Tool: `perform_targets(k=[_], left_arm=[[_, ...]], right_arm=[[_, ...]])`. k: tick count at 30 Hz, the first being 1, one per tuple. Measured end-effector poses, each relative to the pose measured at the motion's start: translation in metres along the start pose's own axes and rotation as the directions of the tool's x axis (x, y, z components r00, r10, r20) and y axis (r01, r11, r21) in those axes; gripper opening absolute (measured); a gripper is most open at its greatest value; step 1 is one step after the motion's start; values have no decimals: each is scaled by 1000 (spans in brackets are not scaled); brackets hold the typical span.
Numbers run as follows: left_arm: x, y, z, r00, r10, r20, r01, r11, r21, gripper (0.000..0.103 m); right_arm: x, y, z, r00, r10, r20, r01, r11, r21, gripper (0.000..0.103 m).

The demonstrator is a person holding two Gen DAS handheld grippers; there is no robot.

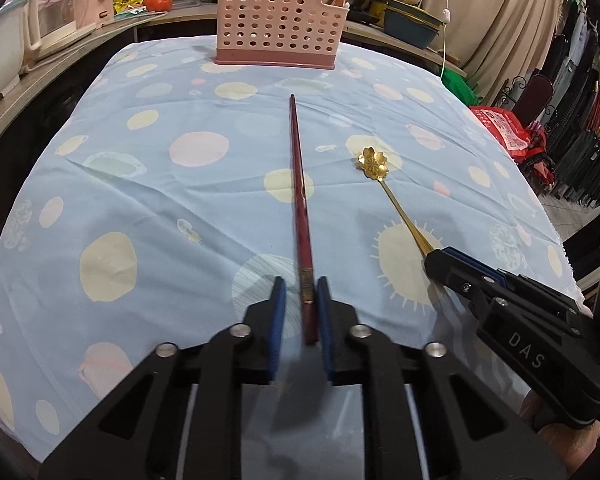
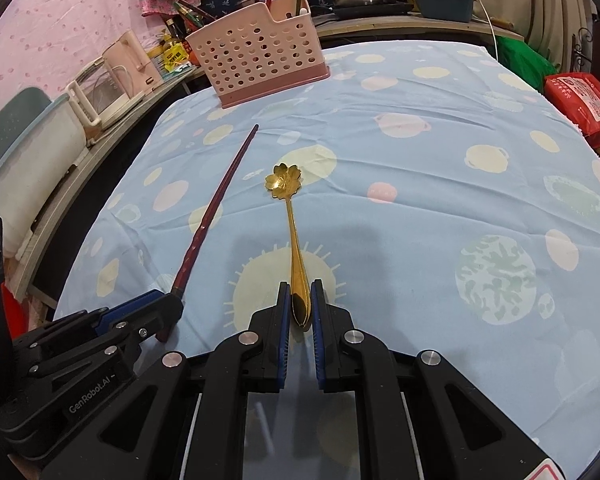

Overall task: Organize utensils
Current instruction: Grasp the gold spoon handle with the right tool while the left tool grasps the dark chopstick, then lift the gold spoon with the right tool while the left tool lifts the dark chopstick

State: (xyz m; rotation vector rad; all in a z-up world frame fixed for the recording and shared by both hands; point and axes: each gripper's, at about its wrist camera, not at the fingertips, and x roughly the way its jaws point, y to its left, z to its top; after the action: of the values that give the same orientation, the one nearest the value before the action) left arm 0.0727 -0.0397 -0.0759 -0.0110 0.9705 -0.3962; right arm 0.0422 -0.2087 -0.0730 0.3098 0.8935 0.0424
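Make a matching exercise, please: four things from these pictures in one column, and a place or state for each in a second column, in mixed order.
1. chopstick
2. gold spoon
3. pink basket
4. tablecloth

a. stands at the far edge of the table
b. handle between the right gripper fingers
c. blue with pale dots
d. end between the left gripper fingers

Pairs: 1-d, 2-b, 3-a, 4-c

both tools are matte black plastic with angular linkage arms and triangular cut-outs. round silver pivot bolts dot the left gripper [image 1: 301,292] and the right gripper [image 2: 300,296]. blue ribbed pads [image 2: 284,320] line the inner faces of the jaws. white lettering reads "das" on one housing and "genrobot.ai" on the other. bare skin shows at the lower right of the left view.
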Motion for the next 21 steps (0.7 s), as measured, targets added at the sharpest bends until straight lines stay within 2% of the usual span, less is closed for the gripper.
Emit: perform_targets(k=[6,14,17,21], left_arm=[[0,5,0,1000,-26,-7,26,999,-24,7],[0,6,-1,999,-35,-7,35,999,-40,7],[0,7,-1,999,-40,-7,39,998,-44,7],[0,7,-1,999,-37,-6,37,998,-42,7]], right_arm=[[-3,-5,-2,1000,24,2,-24,999,25,12],[-4,-20,-4,992,127,-1,-126,984,129,17],[-2,-25,-4,988,153,3,-152,975,163,17],[-1,-27,-4,989,150,2,-148,973,177,10]])
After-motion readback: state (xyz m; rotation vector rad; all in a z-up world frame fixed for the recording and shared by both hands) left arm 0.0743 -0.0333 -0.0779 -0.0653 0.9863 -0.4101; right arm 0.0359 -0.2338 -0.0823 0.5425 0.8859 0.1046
